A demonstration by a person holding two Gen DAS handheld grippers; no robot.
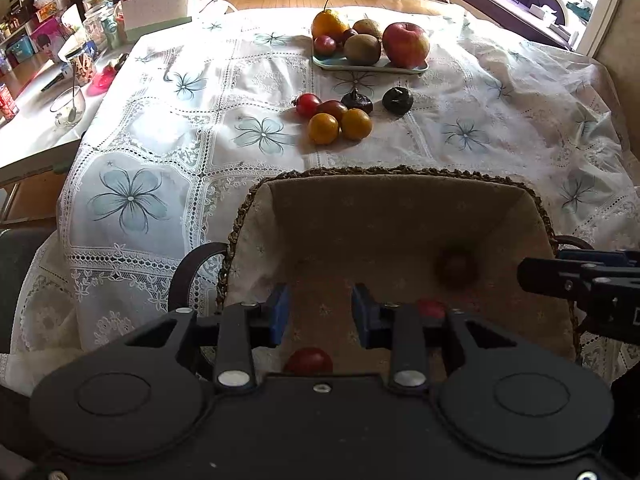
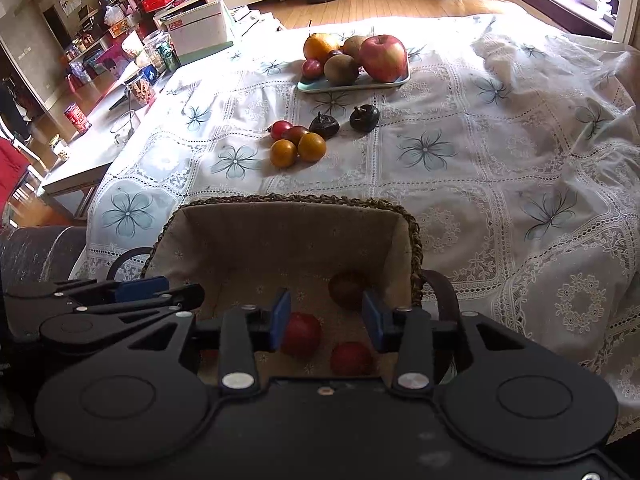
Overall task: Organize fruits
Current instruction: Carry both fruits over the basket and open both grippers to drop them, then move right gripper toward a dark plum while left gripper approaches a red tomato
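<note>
Fruits [image 2: 301, 334] half-hidden inside basket [image 2: 288, 202]

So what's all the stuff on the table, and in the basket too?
basket: 1, woven rim, beige lining, nearest the grippers
fruits in basket: 3, reddish, on the lining
small oranges: 2, orange, loose on the tablecloth
small red fruits: 2, red, behind the oranges
dark fruits: 2, blackish, before the tray
tray: 1, pale green, far side
apple: 1, red, on tray
kiwis: 2, brown, on tray
pear: 1, orange-yellow, on tray
tablecloth: 1, white lace, blue flowers
left gripper: open, above basket
right gripper: open, above basket
</note>
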